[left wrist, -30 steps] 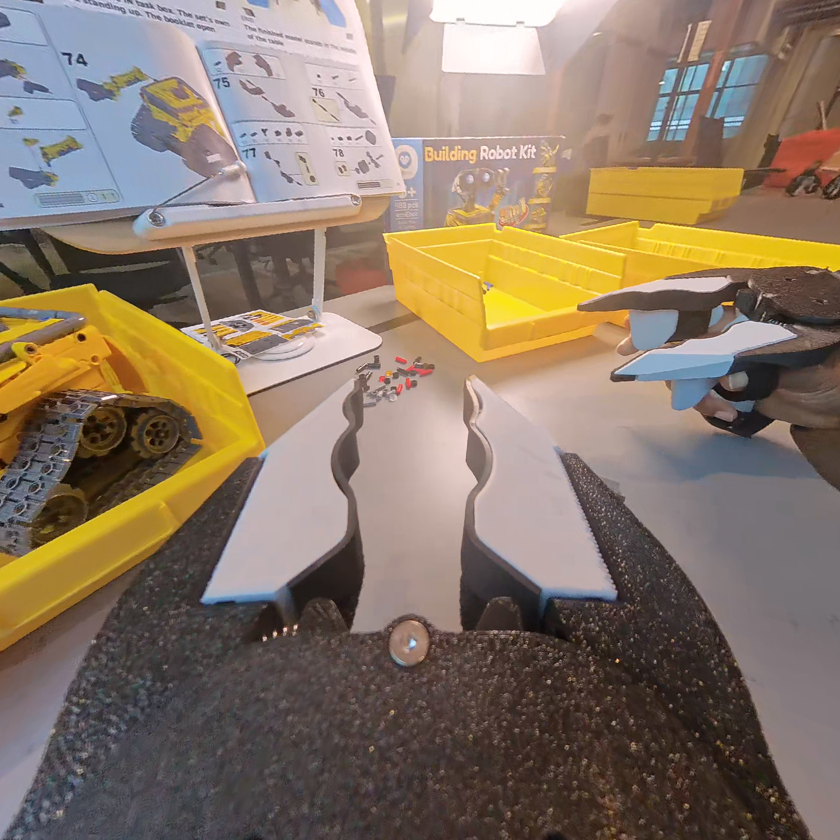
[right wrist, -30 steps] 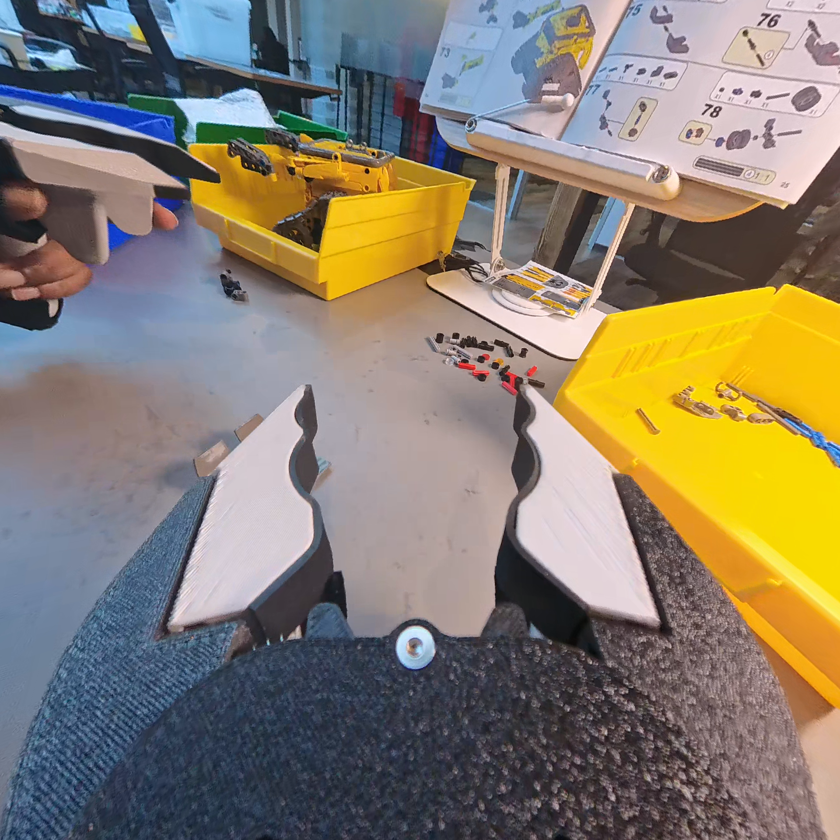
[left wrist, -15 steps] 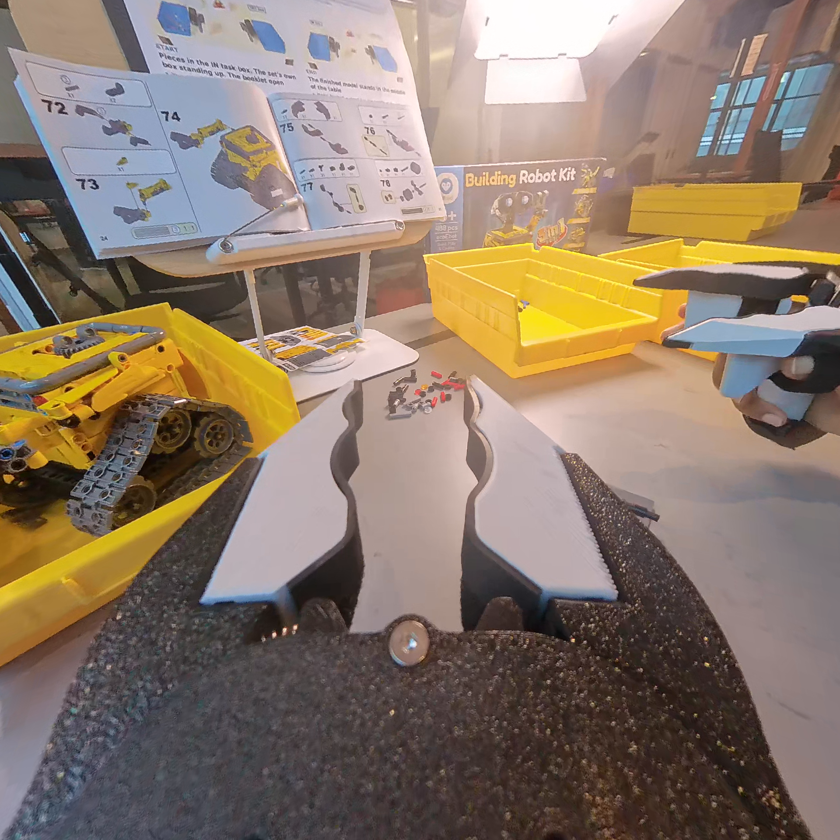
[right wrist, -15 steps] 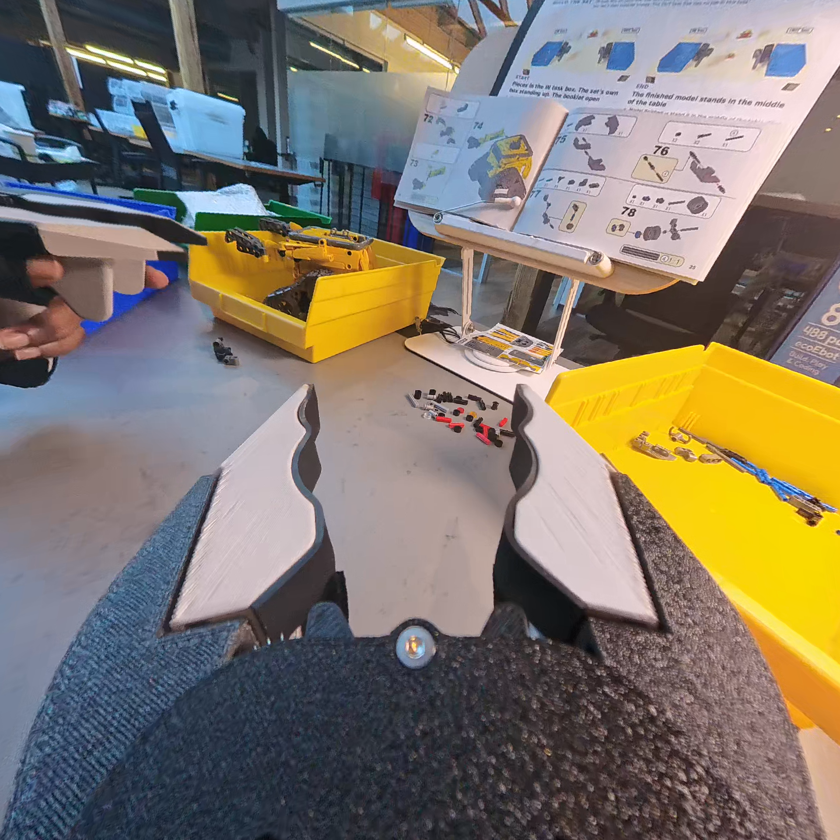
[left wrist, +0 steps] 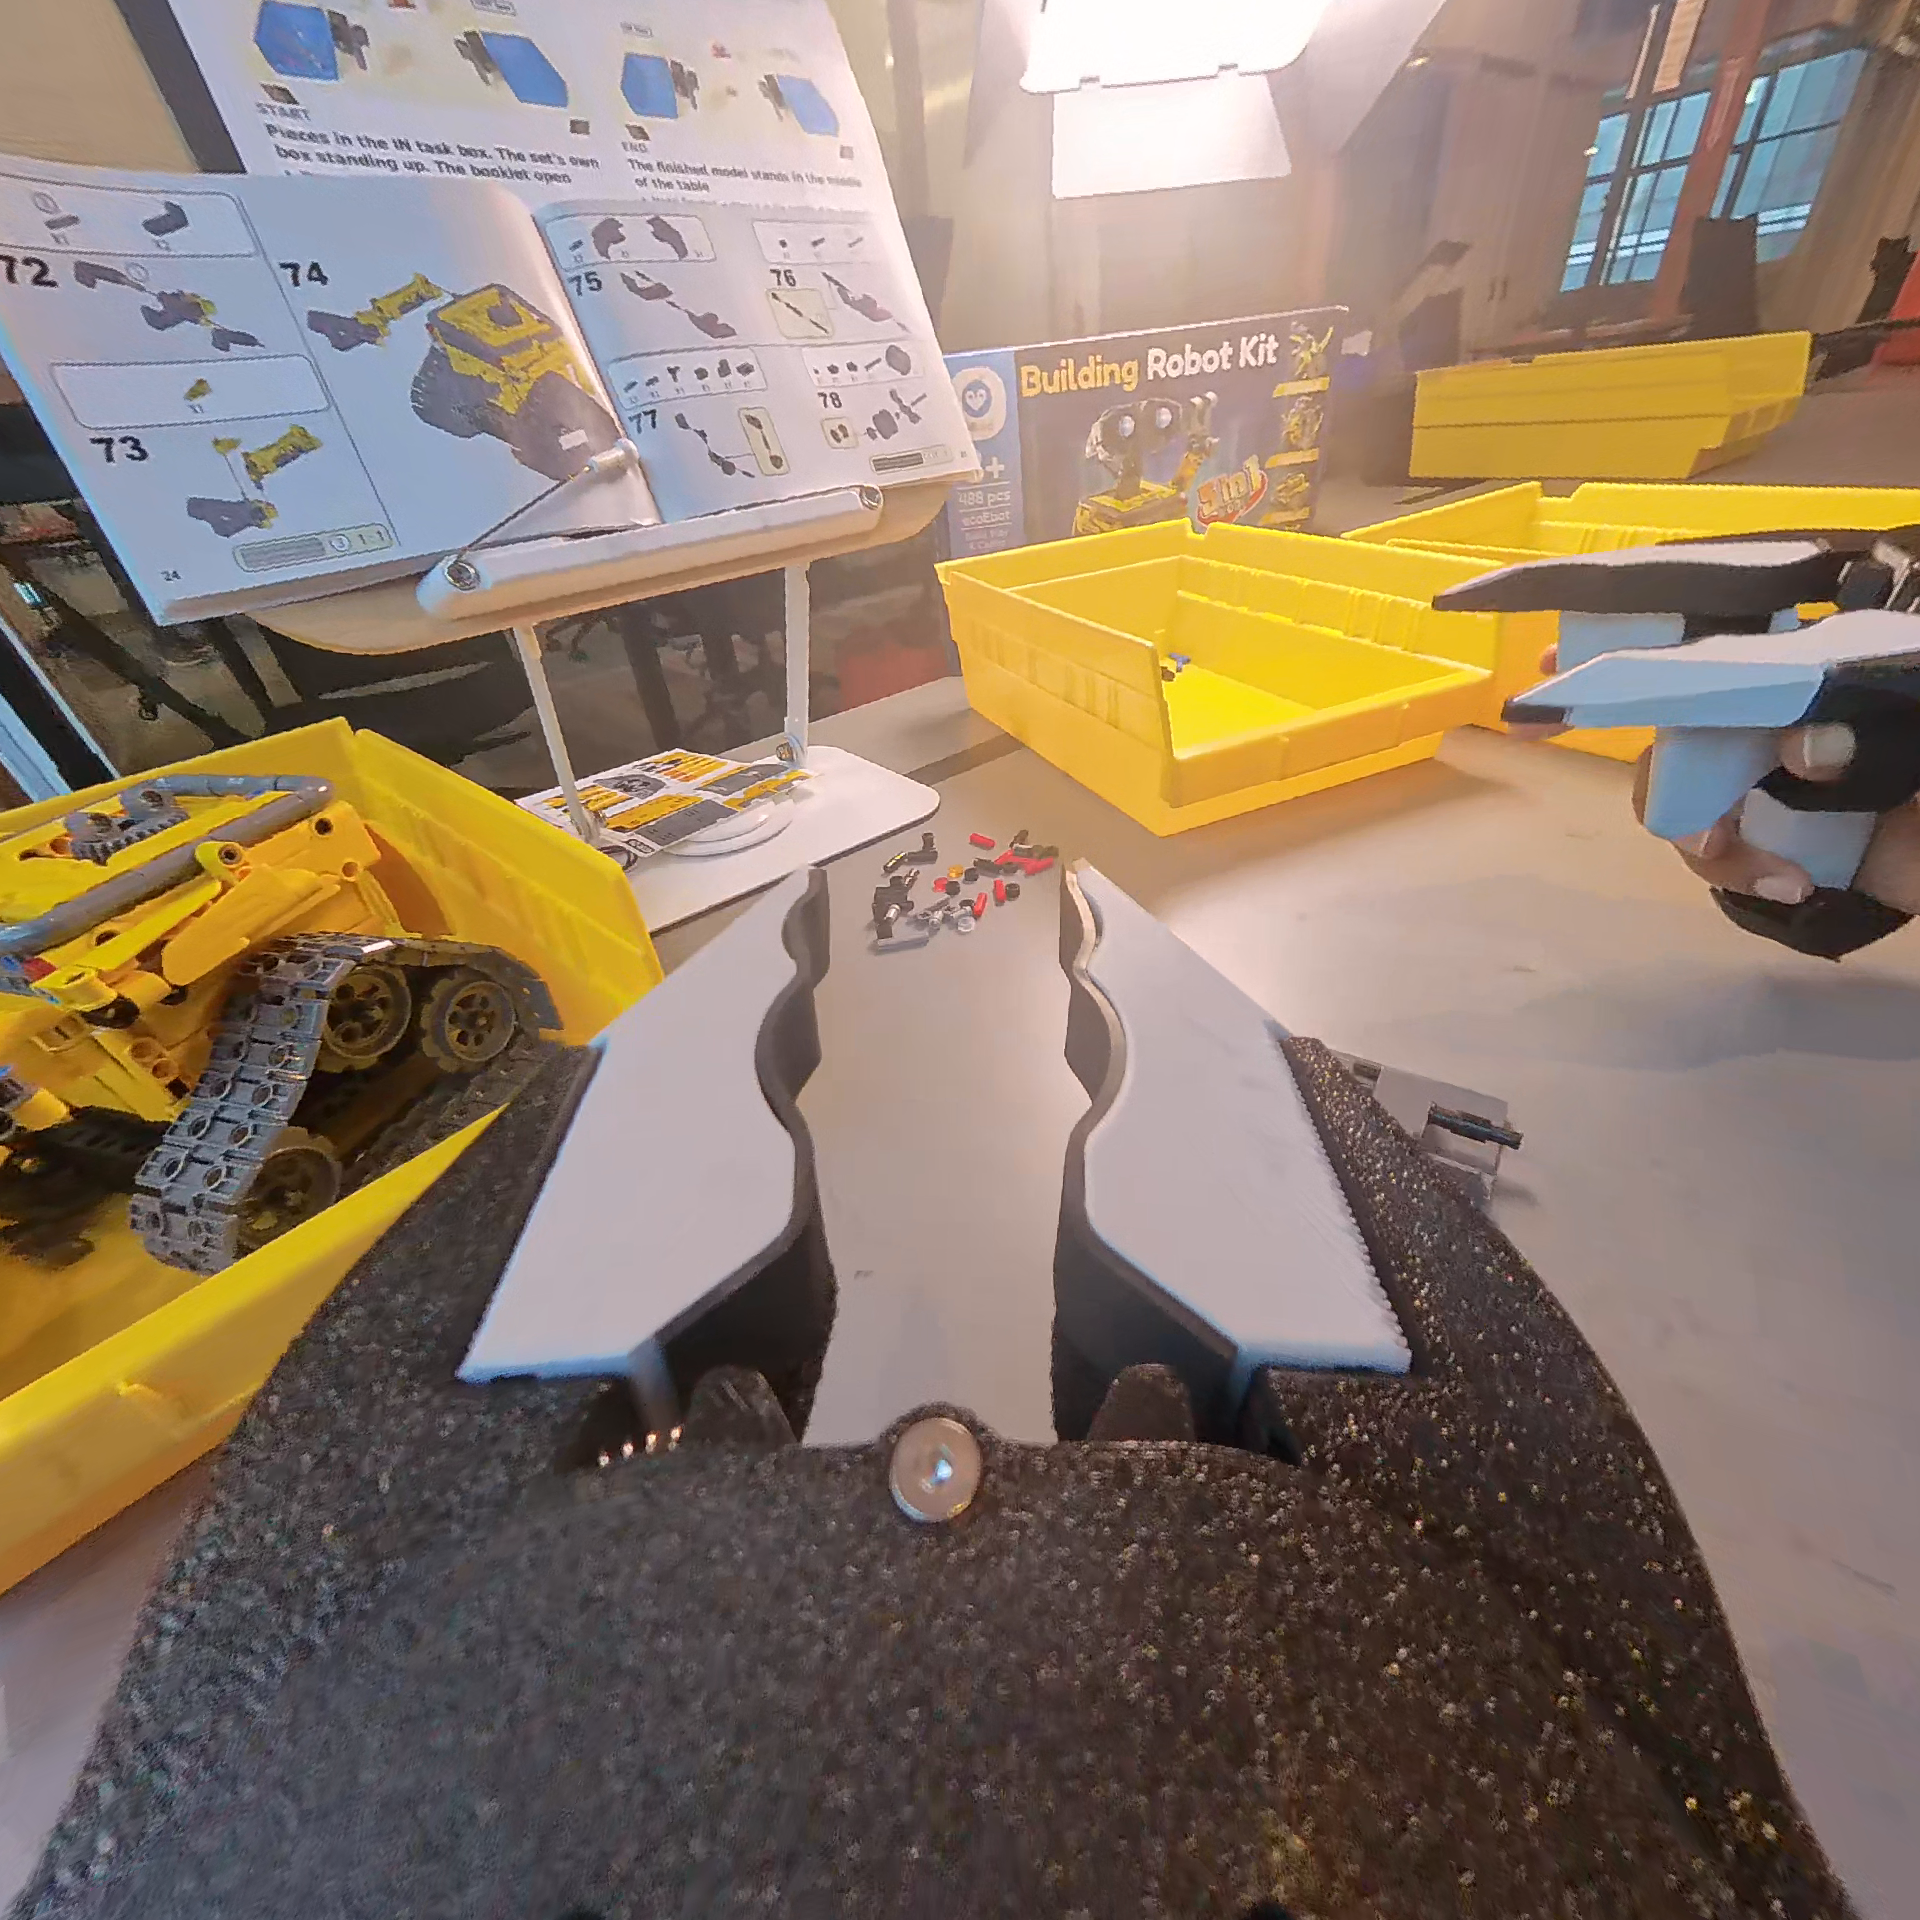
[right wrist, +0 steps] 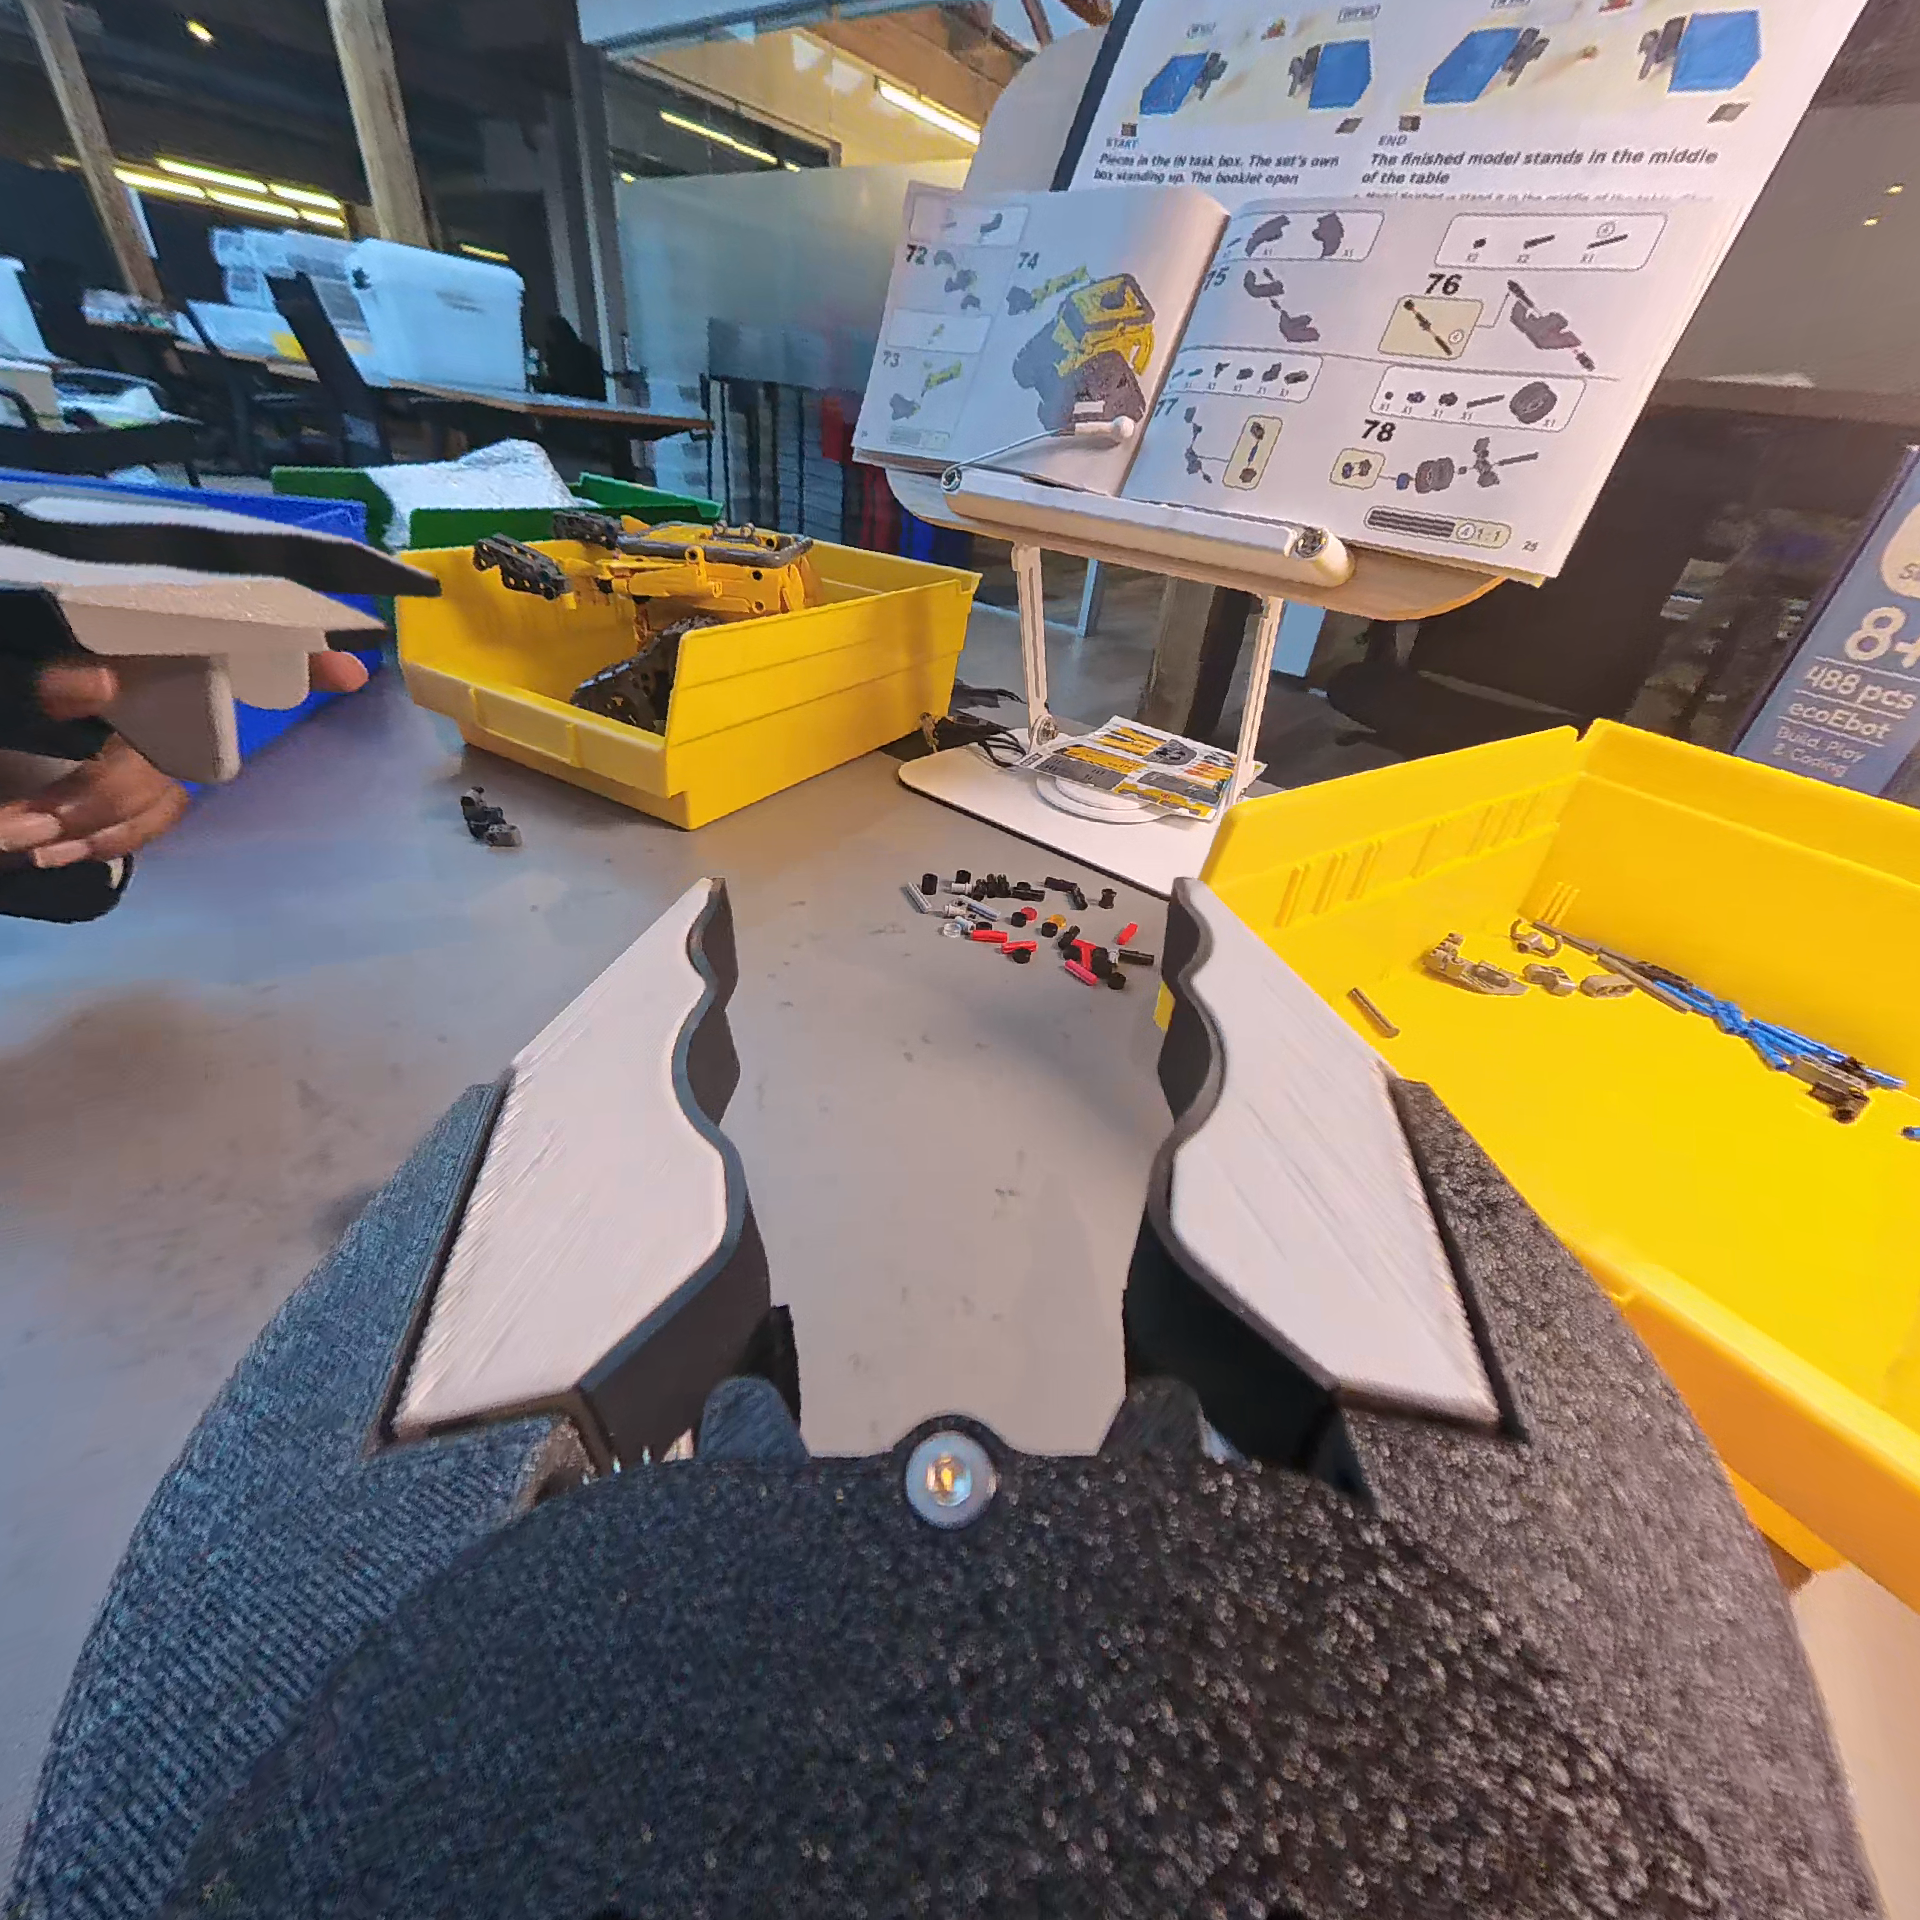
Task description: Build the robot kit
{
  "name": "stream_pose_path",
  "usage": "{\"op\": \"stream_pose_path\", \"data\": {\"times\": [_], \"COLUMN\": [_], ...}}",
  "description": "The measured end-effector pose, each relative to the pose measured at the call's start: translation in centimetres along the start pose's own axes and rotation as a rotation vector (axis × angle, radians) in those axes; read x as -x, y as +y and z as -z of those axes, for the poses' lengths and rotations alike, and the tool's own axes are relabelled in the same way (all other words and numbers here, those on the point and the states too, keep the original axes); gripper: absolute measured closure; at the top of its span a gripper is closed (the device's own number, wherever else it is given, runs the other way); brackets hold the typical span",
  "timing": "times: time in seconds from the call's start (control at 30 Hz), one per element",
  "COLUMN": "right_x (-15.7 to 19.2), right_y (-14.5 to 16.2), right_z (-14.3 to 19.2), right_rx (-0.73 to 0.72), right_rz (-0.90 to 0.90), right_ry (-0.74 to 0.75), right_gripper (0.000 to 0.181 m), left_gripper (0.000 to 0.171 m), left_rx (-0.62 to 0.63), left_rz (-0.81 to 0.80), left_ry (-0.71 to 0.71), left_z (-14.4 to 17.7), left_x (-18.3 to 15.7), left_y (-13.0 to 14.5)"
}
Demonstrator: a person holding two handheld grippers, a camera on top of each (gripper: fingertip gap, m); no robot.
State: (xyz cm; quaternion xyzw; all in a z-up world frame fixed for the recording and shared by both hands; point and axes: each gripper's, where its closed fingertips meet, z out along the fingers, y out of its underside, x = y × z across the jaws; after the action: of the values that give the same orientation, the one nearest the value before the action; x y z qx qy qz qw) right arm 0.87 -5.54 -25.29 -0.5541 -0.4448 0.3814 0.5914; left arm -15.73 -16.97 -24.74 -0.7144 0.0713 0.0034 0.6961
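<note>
My left gripper [left wrist: 945, 883] is open and empty above the grey table, pointing at a small pile of black, red and grey pins [left wrist: 956, 883]. My right gripper [right wrist: 945, 894] is open wider and empty, with the same pile [right wrist: 1029, 920] just ahead of it. A yellow tracked model [left wrist: 260, 987] lies in a yellow bin [left wrist: 499, 821] to the left gripper's left. A second yellow bin [right wrist: 1403, 810] beside the right gripper holds blue and grey parts [right wrist: 1766, 1039]. Each gripper shows in the other's view, the right [left wrist: 1475, 657] and the left [right wrist: 410, 613].
An open instruction booklet [left wrist: 468, 384] rests on a white stand behind the pile, with a sticker sheet [left wrist: 665, 795] on its base. A kit box [left wrist: 1153, 416] stands behind the bins. A grey part [left wrist: 1444, 1117] and a black part [right wrist: 488, 816] lie loose on the table. The yellow tracked model [left wrist: 260, 987] is about 20 centimeters from my left fingertips and 35 centimeters from my right. Seen from the right wrist view [right wrist: 674, 624] as well.
Both wrist views have tilted upward and drawn back a little, so more of the booklet and room shows. Both grippers stay open and empty; the pile has not moved.
</note>
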Motion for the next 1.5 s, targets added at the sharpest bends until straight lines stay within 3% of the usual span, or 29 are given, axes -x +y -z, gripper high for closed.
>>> {"op": "stream_pose_path", "data": {"times": [0.33, 0.5, 0.6, 0.7, 0.9, 1.07, 1.27, 1.5], "right_x": [1.4, 1.8, 2.0, 2.1, 1.5, -1.8, -8.7, -19.7], "right_y": [-2.1, -3.2, -4.7, -5.0, -3.6, -3.3, -4.2, -7.0], "right_z": [1.1, 2.5, 4.4, 7.4, 16.1, 24.7, 35.4, 48.9], "right_rx": [-0.031, -0.039, -0.077, -0.088, -0.072, -0.093, -0.153, -0.251], "right_rz": [-0.137, -0.152, -0.151, -0.12, -0.07, -0.071, -0.073, -0.036], "right_ry": [-0.083, -0.113, -0.134, -0.14, -0.177, -0.145, 0.006, 0.272], "right_gripper": [0.103, 0.104, 0.105, 0.107, 0.11, 0.111, 0.115, 0.122], "left_gripper": [0.139, 0.142, 0.142, 0.142, 0.137, 0.131, 0.123, 0.12], "left_rx": [0.063, 0.025, -0.057, -0.094, -0.117, -0.083, -0.048, -0.066], "left_rz": [-0.082, -0.193, -0.112, -0.009, 0.117, 0.127, 0.092, 0.056], "left_ry": [-0.122, -0.278, -0.33, -0.347, -0.365, -0.399, -0.351, -0.271], "left_z": [-0.8, 0.6, 1.4, 1.7, 3.0, 3.0, -0.1, -5.4], "left_x": [2.0, 2.3, 0.6, -2.2, -10.4, -18.4, -27.1, -34.2], "left_y": [2.2, -0.6, -3.0, -3.6, -3.4, -2.6, -3.5, -6.8]}}
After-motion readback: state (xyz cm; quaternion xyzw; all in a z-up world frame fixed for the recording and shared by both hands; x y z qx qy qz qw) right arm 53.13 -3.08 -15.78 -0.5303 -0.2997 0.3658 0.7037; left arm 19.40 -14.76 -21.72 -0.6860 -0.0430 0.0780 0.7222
